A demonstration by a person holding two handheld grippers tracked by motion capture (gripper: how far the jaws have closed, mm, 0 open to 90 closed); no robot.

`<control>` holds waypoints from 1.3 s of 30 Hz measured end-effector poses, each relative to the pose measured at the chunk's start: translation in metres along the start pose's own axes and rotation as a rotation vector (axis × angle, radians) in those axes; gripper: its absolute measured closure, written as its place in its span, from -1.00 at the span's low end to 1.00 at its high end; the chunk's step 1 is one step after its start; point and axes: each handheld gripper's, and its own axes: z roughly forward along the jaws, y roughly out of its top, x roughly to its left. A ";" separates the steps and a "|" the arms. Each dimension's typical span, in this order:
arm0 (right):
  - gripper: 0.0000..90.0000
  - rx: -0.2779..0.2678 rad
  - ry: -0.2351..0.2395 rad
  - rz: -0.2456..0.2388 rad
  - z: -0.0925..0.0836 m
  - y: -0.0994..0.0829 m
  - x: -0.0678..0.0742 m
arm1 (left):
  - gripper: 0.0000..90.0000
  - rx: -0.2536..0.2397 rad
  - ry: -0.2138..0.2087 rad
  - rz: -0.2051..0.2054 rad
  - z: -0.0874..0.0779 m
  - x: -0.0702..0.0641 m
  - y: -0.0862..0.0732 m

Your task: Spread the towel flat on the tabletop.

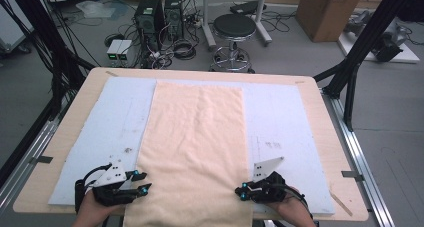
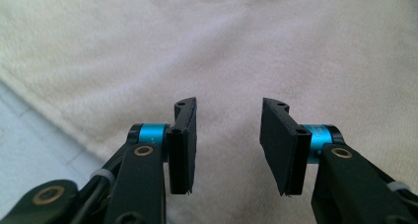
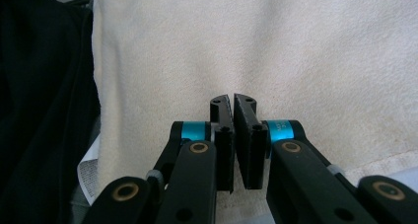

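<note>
— Where does the towel lie?

— Down the middle of the table, its near end hanging over the front edge, with bare mat on either side.

— The grippers?

— The left gripper is spread wide above the towel; the right gripper is almost closed, with no cloth visibly pinched. A small label is unreadable.

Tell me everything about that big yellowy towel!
The towel is pale cream and fuzzy, like terry cloth. It lies flat and spread out down the middle of the table, on a light blue mat, its near end hanging over the edge. The left claw and right claw sit at its near sides.
</note>
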 end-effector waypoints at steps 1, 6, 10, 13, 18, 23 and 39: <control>0.91 -0.006 -0.002 -0.004 0.000 0.000 0.000 | 0.28 0.010 -0.003 0.009 0.000 0.000 -0.001; 0.63 -0.055 -0.029 0.010 -0.003 0.000 0.000 | 0.26 0.004 -0.003 0.004 0.000 0.000 -0.002; 0.47 -0.121 -0.073 0.035 -0.010 0.003 -0.003 | 0.18 -0.013 0.006 0.006 0.000 0.001 0.000; 0.36 -0.162 -0.096 0.056 -0.012 0.006 -0.006 | 0.13 -0.038 0.016 -0.020 0.000 0.005 0.003; 0.12 -0.196 -0.160 0.089 -0.013 0.011 -0.013 | -0.03 -0.060 0.035 -0.056 -0.001 0.013 0.008; -0.13 -0.210 -0.212 0.121 -0.014 0.014 -0.021 | -0.11 -0.094 0.034 -0.087 -0.005 0.018 0.011; -0.49 -0.246 -0.288 0.160 -0.029 0.035 -0.043 | -0.16 -0.162 0.061 -0.120 -0.013 0.040 0.032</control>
